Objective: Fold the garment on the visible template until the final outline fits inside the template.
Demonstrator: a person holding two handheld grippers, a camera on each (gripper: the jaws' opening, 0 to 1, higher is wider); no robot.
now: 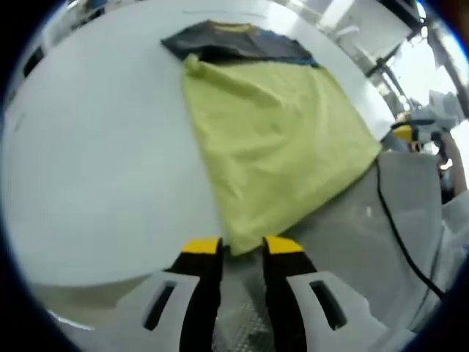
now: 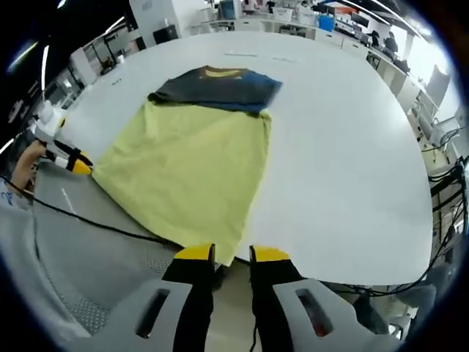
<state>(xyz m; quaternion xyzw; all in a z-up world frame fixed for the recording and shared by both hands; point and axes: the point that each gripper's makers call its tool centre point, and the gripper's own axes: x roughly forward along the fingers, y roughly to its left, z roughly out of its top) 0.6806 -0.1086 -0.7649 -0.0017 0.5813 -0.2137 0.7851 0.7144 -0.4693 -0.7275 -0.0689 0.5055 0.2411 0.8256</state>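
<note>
- Two grippers wait at the near edge of the white round-cornered table (image 2: 352, 169), each at one near corner of the yellow-green cloth garment (image 1: 275, 139).
- Nearest in the left gripper view, the left gripper (image 1: 231, 248) has its yellow-tipped black jaws spread, with the garment's near corner lying just between or just past the tips; I cannot tell whether they touch it.
- In the right gripper view the right gripper (image 2: 231, 254) is likewise spread, its tips just beside the garment's other near corner, nothing pinched.
- A grey sleeve and a thin black cable (image 2: 95, 226) lie close by on the left of that view, and the left gripper shows there at the garment's left edge.
- Farther out, the garment lies flat across the table, running away toward a dark blue-grey flat sheet (image 2: 216, 88), which I take to be the template, its far edge overlapping it.
- Judging from this, the step is to catch both near corners. It would go best with each jaw pair closing on the hem alone, both lifting level, and carrying the edge evenly toward the far sheet so the fold stays square.
</note>
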